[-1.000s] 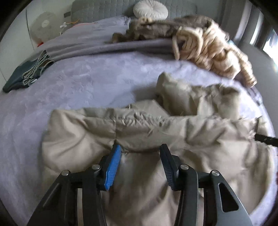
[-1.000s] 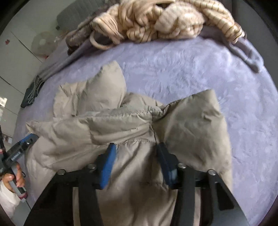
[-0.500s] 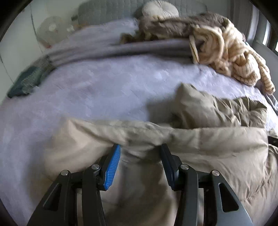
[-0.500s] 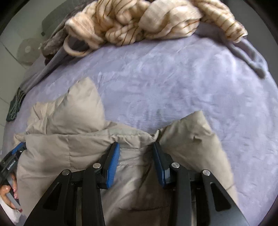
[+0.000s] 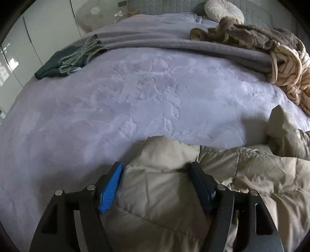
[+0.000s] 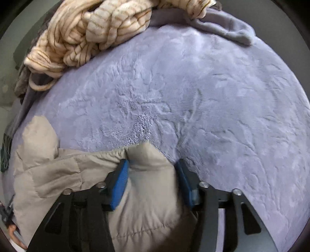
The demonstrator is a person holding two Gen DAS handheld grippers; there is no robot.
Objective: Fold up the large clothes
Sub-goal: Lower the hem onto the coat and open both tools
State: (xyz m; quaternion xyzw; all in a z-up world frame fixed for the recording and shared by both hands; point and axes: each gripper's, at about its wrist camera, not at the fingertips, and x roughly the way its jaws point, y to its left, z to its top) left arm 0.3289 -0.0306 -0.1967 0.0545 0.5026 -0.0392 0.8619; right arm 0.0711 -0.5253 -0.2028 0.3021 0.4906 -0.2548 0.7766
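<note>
The beige puffer jacket (image 5: 193,193) lies spread on the bed, on a lavender plush blanket (image 5: 135,100), and both hand-held grippers stand at its far edge.

The left hand-held gripper (image 5: 157,186) points steeply down with its jaws opening; a padded corner of the jacket sits between the blue pads (image 5: 110,190), which stand apart with the fabric loose between them. Ahead of it the blanket is bare. Far ahead and to its left lies a dark folded garment (image 5: 58,64) with a patterned trim; far ahead to its right are a brown fuzzy garment (image 5: 251,36) and a cream striped knit (image 5: 290,73), with a round white cushion (image 5: 222,9) beyond them.

The right hand-held gripper (image 6: 153,182) is also opening, its jaws wide around another jacket (image 6: 147,193) corner that rests between the pads without being pinched. The rest of the jacket runs off to its left, where a puffed fold stands up. Far ahead and to the left sits the cream striped knit (image 6: 93,29). At the lower left edge a person's fingers (image 6: 14,232) show
</note>
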